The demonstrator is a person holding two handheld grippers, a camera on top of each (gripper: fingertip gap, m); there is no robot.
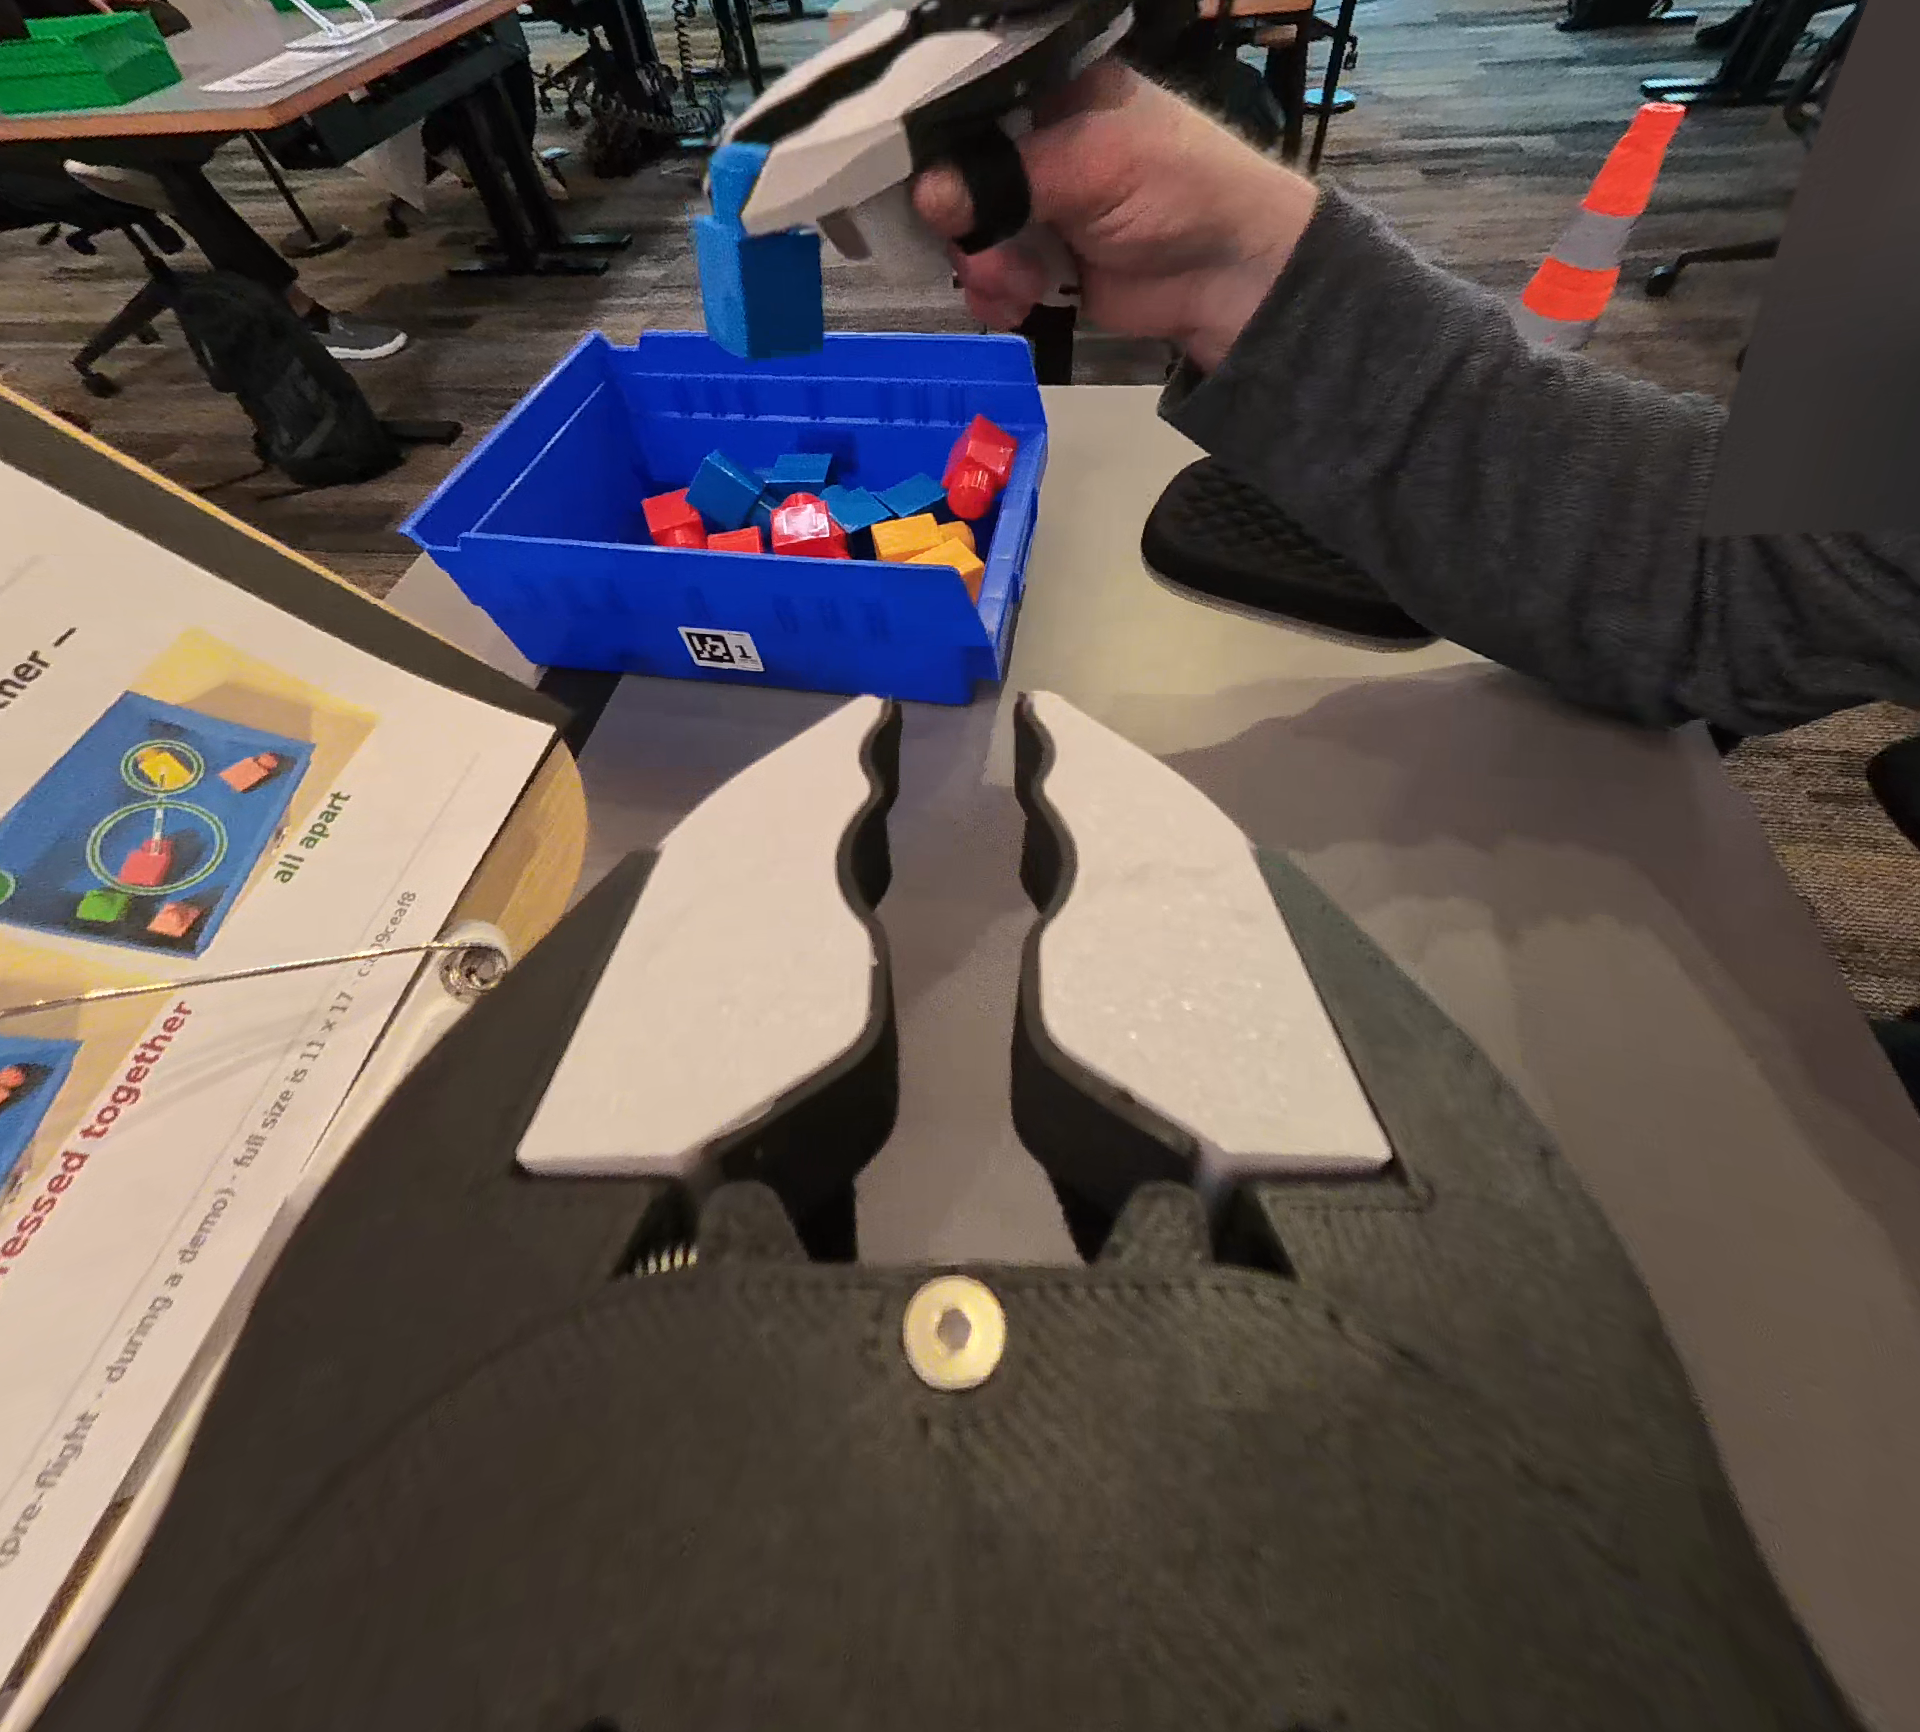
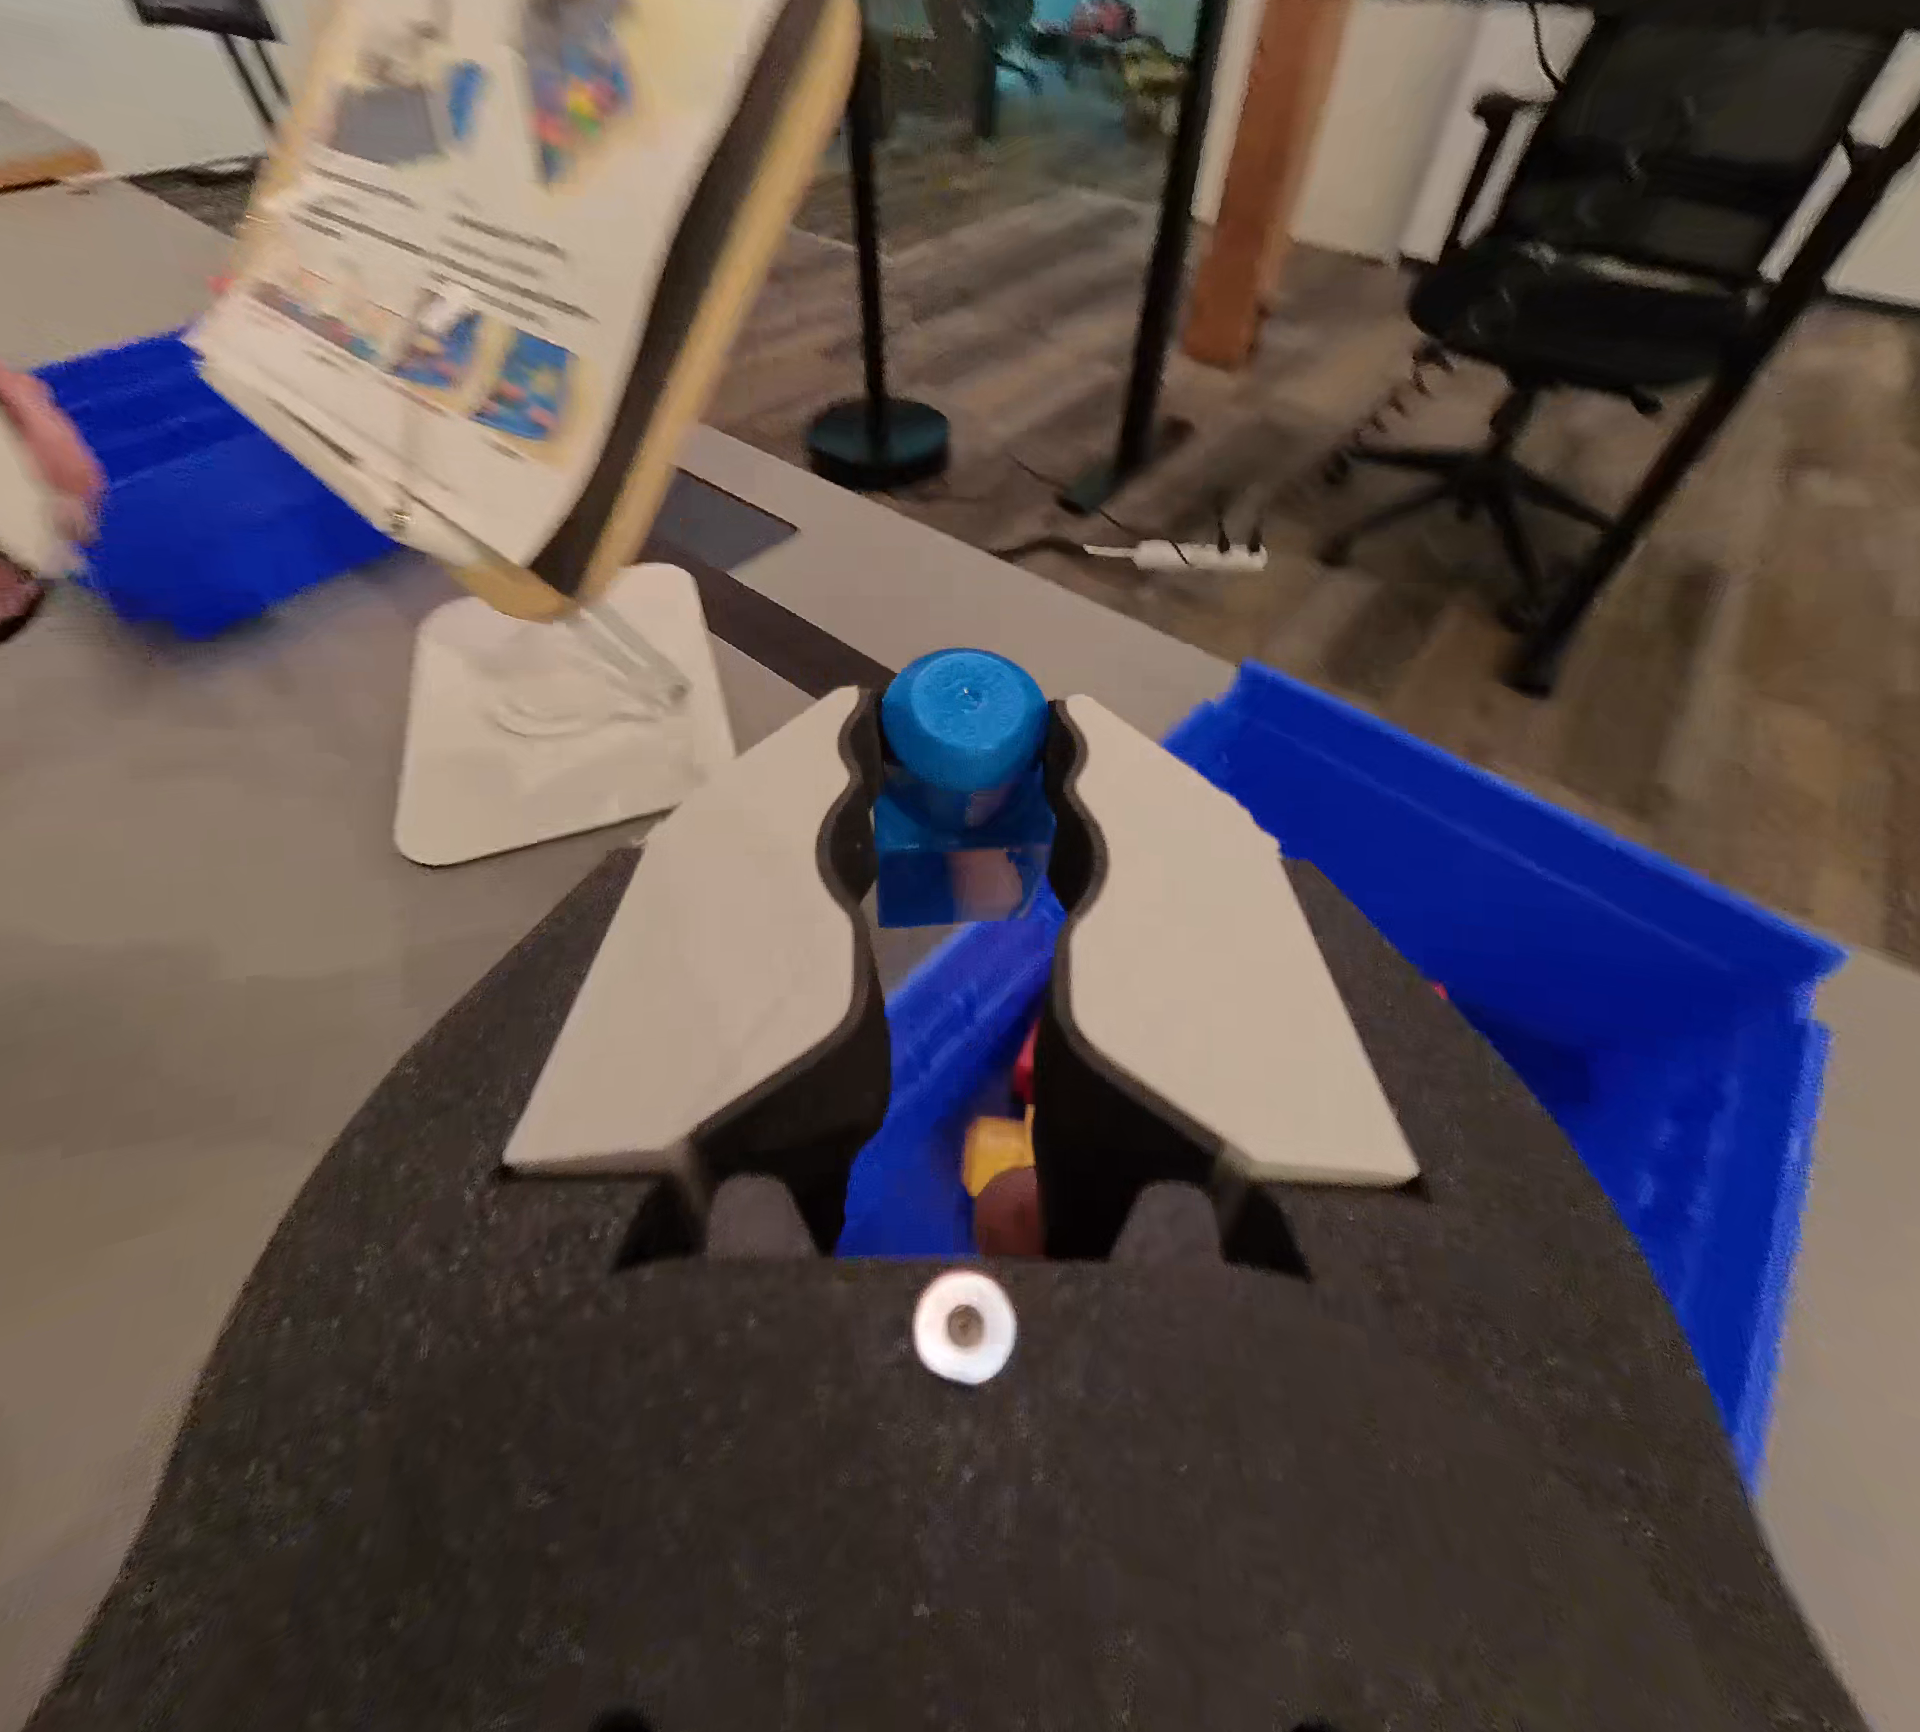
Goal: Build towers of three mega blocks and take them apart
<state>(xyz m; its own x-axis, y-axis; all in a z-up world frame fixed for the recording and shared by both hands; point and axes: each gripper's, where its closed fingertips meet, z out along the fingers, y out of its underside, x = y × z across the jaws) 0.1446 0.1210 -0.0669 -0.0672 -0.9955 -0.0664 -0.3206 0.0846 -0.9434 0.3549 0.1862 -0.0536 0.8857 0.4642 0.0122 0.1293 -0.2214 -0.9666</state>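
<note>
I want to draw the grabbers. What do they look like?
Each gripper, like the left gripper and right gripper, has a black, grainy, rounded body with a silver bolt, and two flat light-grey fingers with wavy black inner edges. The person wears a dark grey sleeve.

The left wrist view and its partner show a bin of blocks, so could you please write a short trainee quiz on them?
1. True or false: the right tongs hold a blue plastic block.
2. Where is that block? A) above the blue plastic bin B) on the grey table
3. Fill in: the left tongs are ____.

Key: 1 true; 2 A; 3 empty.
</note>
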